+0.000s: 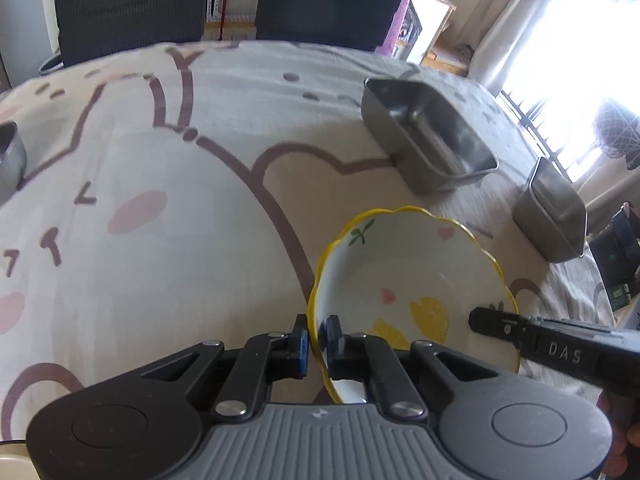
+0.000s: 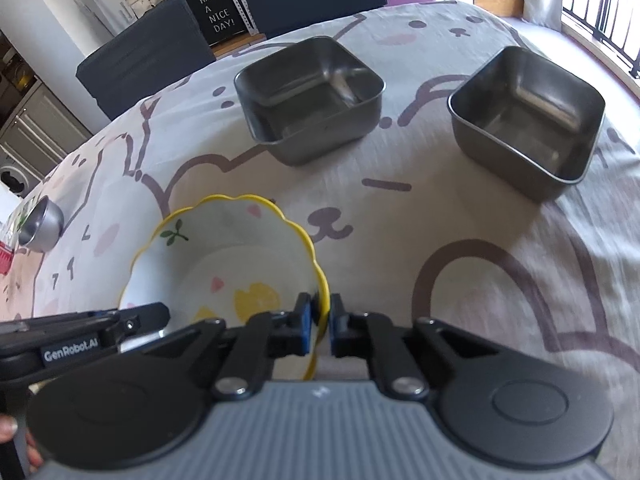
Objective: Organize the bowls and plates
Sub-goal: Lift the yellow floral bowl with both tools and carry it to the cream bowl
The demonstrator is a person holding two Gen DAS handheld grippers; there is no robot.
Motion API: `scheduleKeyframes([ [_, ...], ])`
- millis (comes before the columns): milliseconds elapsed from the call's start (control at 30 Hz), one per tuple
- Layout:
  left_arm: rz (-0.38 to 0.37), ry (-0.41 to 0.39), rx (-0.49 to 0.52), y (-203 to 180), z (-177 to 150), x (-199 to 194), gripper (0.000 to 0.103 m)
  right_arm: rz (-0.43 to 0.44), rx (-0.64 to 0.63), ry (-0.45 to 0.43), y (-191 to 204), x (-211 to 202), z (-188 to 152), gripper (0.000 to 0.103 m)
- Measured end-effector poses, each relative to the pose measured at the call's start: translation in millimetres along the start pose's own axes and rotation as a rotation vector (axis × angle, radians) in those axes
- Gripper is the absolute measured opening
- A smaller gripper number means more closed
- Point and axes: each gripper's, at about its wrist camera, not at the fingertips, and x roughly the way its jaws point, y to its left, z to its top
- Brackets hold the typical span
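Yellow-rimmed bowl (image 1: 416,280) wall between each hand-held gripper's pads.

Cartoon-print tablecloth (image 2: 460,216) covers the table; a yellow-rimmed scalloped bowl (image 2: 224,240) sits on it up front; two square steel containers (image 2: 308,96) (image 2: 528,116) stand beyond, apart; far left, perhaps a small metal cup (image 2: 42,224).

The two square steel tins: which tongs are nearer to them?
Right, probably. The right tongs clamp the yellow-rimmed bowl on the rim side facing the square steel tins; the left tongs clamp the opposite rim, farther away.
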Motion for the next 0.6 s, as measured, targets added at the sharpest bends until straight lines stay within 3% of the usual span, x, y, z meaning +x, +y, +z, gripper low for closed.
scheduleKeyframes([
  [367, -0.025, -0.136, -0.011, 6.2, -2.2, -61.5, 0.007, 0.048, -0.041, -0.115, 15.5, -47.5, -5.8, 0.01],
  [600, 0.003, -0.196, -0.028, 20.8, -13.7, -109.2, 0.007, 0.098, -0.078, -0.183, 46.9, -81.1, -16.0, 0.009],
])
